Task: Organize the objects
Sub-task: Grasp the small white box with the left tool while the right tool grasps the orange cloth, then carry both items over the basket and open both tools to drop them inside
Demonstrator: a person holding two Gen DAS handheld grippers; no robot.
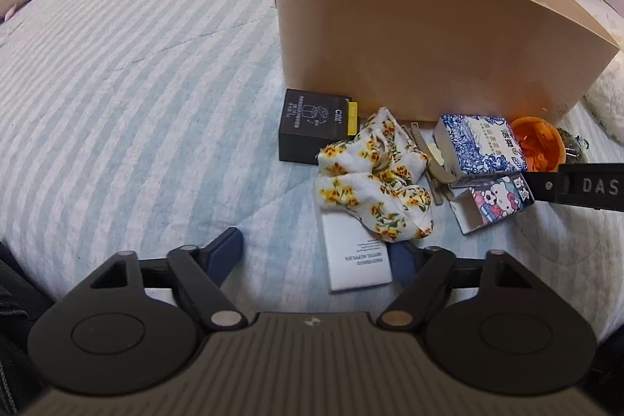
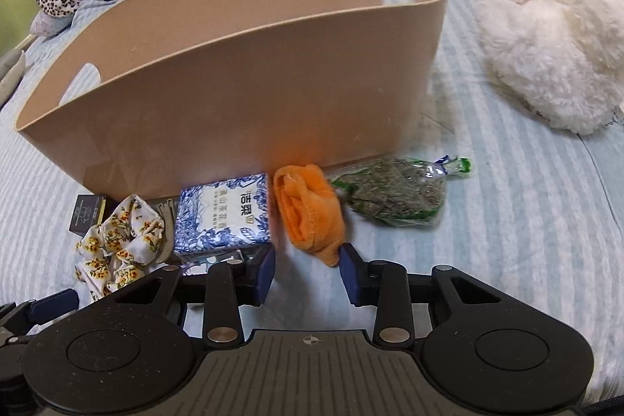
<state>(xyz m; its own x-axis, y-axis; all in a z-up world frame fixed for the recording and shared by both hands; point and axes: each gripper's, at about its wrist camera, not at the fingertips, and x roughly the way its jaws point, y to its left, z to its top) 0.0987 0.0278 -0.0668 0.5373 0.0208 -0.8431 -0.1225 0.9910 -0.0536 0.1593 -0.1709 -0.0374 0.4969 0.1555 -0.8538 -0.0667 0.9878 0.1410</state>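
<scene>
A tan bin (image 2: 249, 73) is parked on the striped bed (image 1: 136, 84), and all the clutter is lined up right along its near wall. In the left wrist view, a black box (image 1: 312, 125) is seen at about 12 o'clock from the left gripper (image 1: 318, 252), with a floral scrunchie (image 1: 374, 178) draped just past it and partly over a white packet (image 1: 357, 260). Out toward 2 o'clock a blue-and-white tissue pack (image 1: 481, 145) and a cartoon box (image 1: 493, 203) are found touching each other.

From the right wrist view, an orange cloth (image 2: 310, 209) is sat at 12 o'clock just beyond the right gripper (image 2: 306, 269), leaning against the bin. A bag of dried herbs (image 2: 397, 192) is laid beside it at 1 o'clock, and a fluffy white cushion (image 2: 553, 41) is well apart at 2.

Both grippers are spread wide with nothing pinched between the fingers.
</scene>
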